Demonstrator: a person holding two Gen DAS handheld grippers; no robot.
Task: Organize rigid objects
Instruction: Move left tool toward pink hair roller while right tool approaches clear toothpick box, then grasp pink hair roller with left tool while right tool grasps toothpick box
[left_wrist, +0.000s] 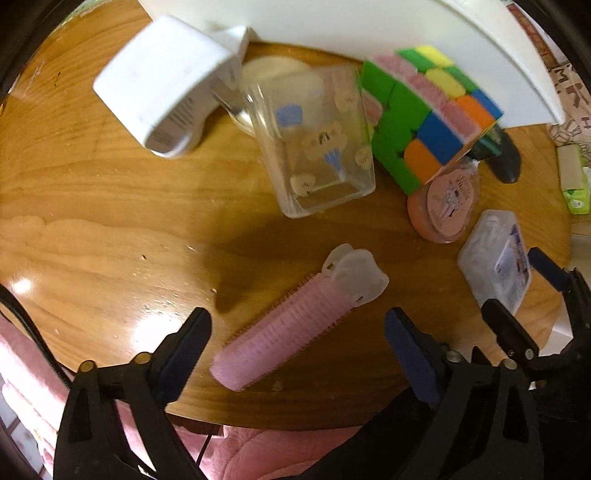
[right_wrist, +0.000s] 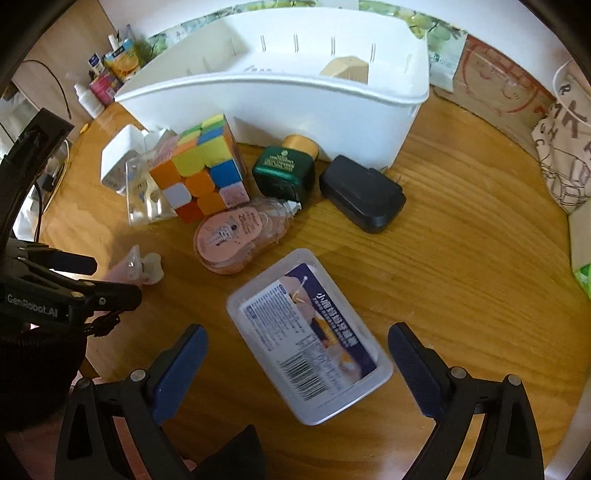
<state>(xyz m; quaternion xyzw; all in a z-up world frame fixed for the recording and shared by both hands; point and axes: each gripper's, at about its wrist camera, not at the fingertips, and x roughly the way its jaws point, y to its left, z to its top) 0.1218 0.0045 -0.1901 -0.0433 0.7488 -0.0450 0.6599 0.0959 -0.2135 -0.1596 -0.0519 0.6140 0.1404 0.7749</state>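
A pink hair roller (left_wrist: 291, 325) with a clear clip end lies on the round wooden table (left_wrist: 110, 206). My left gripper (left_wrist: 299, 332) points down over it, open, one finger on each side and neither pad touching. In the right wrist view this left gripper (right_wrist: 103, 280) is at the left edge, beside the roller (right_wrist: 144, 267). A clear lidded box (right_wrist: 306, 332) with a printed label lies flat between the fingers of my right gripper (right_wrist: 297, 350), which is open and not pressing on it. From the left wrist view, the box (left_wrist: 495, 258) is at the right.
A white basket (right_wrist: 277, 96) stands at the back of the table. In front of it are a colour cube (right_wrist: 201, 166), a clear cup (left_wrist: 317, 140), a white plug block (left_wrist: 162, 85), a pink tape dispenser (right_wrist: 232, 236), a green bottle (right_wrist: 286, 170) and a black charger (right_wrist: 362, 192).
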